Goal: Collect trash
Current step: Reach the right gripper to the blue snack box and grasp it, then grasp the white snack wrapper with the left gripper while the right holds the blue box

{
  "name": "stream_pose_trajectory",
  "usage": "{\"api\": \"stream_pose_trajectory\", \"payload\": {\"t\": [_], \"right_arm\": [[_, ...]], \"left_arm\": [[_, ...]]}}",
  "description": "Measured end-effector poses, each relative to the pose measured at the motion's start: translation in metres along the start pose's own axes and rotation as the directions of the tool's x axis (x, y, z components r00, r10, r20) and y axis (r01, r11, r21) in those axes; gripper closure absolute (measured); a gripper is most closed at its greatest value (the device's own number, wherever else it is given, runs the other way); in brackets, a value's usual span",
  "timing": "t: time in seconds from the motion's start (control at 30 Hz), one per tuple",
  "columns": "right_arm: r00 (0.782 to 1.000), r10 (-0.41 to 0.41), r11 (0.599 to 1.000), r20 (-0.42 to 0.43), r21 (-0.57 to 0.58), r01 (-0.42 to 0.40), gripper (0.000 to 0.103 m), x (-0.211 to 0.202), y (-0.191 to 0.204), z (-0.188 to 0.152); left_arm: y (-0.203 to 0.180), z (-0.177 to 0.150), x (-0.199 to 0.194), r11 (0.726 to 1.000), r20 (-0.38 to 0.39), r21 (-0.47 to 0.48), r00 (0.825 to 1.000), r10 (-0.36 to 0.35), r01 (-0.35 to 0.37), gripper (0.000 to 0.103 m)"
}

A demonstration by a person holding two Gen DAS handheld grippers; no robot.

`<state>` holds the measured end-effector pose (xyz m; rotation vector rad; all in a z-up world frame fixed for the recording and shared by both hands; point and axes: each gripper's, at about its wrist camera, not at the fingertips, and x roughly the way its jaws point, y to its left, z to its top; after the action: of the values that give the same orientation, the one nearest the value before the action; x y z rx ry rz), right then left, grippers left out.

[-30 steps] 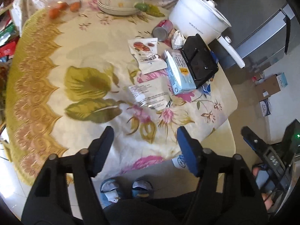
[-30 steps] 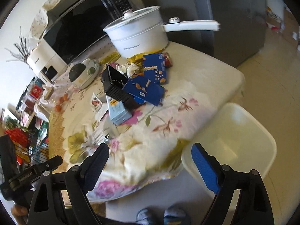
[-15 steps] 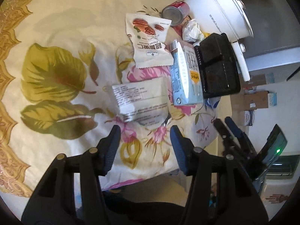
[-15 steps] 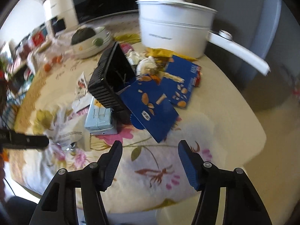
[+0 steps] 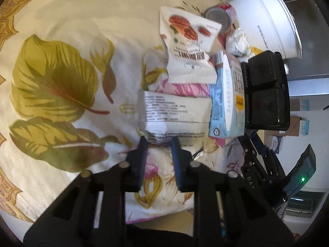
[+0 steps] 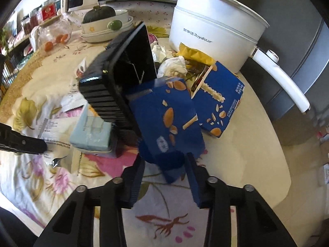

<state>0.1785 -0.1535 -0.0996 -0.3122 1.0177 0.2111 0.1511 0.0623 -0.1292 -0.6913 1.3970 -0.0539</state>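
Two hand-held grippers work over a table (image 5: 61,10) w/ a floral cloth, trash heaped toward the far-right corner.

Left hand-held gripper (image 5: 158,142): jaws closing; near edge of a white printed wrapper (image 5: 174,113) sits between the blue pads. Pads at the wrapper's edge, contact not clear in the blur, so no firm grip confirmed. Wrapper lies flat near the table's front edge, touching a light-blue carton (image 5: 226,100) on its right.

Right hand-held gripper (image 6: 164,164): jaws closing; lower corner of a dark-blue almond box (image 6: 166,119) is between the pads. Whether the pads press on it cannot be told; a narrow gap seems to remain on each side. Box is tilted, leaning against a black plastic tray (image 6: 115,82) that stands on edge.

Other trash, approx. positions:
- Nut snack pouch (image 5: 189,47), beyond the wrapper, overlapping the carton's far end.
- Tin can (image 5: 220,16) on its side, beside the pouch, next to the pot.
- Crumpled tissue (image 6: 172,65), between tray and pot.
- Second dark-blue box (image 6: 220,103), right of the first, near the table's right edge.
- Yellow packet (image 6: 193,55) against the pot base.

White cooking pot (image 6: 213,30) w/ long handle stands at the far-right corner. Stacked bowls (image 6: 107,26) hold a dark squash at the far edge.
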Motion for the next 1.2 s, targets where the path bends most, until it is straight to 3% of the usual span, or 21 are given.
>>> {"api": "stream_pose_trajectory", "payload": {"t": [0.07,0.1,0.13,0.37,0.83,1.07,1.1,1.13,1.17,1.2], "right_arm": [[0.999,0.042,0.999,0.008,0.032,-0.042,0.079,-0.001,-0.005,0.000],[0.998,0.066,0.997,0.016,0.049,-0.066,0.088,-0.002,-0.006,-0.001],[0.994,0.106,0.991,0.018,0.079,-0.107,0.091,-0.003,-0.010,-0.002],[0.963,0.255,0.928,0.085,0.260,-0.268,0.095,-0.016,-0.035,-0.015],[0.968,0.235,0.923,0.092,0.293,-0.252,0.097,-0.044,-0.027,-0.027],[0.965,0.250,0.915,0.082,0.306,-0.264,0.097,-0.048,-0.027,-0.035],[0.966,0.248,0.915,0.079,0.308,-0.260,0.096,-0.047,-0.027,-0.035],[0.964,0.256,0.913,0.076,0.309,-0.267,0.096,-0.046,-0.026,-0.036],[0.962,0.262,0.911,0.076,0.310,-0.273,0.094,-0.046,-0.026,-0.037],[0.964,0.256,0.912,0.072,0.312,-0.266,0.086,-0.045,-0.025,-0.037]], "left_arm": [[0.005,0.001,-0.003,1.000,0.009,-0.010,1.000,-0.001,0.001,0.093],[0.008,0.001,-0.006,1.000,0.025,-0.014,1.000,-0.016,0.016,0.094],[0.011,0.001,-0.009,1.000,0.035,-0.012,0.999,-0.019,0.019,0.096],[0.013,-0.002,-0.047,0.998,0.153,0.053,0.988,-0.022,0.014,0.098],[-0.008,-0.011,-0.061,0.991,0.226,0.136,0.974,-0.019,-0.012,0.103],[0.005,-0.008,-0.056,0.990,0.188,0.136,0.980,-0.064,0.038,0.102],[0.009,-0.007,-0.054,0.991,0.180,0.119,0.981,-0.078,0.057,0.100],[0.012,-0.006,-0.053,0.992,0.171,0.105,0.981,-0.088,0.071,0.088],[0.016,-0.005,-0.051,0.992,0.156,0.091,0.983,-0.098,0.084,0.066],[0.019,-0.003,-0.050,0.992,0.149,0.075,0.983,-0.108,0.098,0.055]]}}
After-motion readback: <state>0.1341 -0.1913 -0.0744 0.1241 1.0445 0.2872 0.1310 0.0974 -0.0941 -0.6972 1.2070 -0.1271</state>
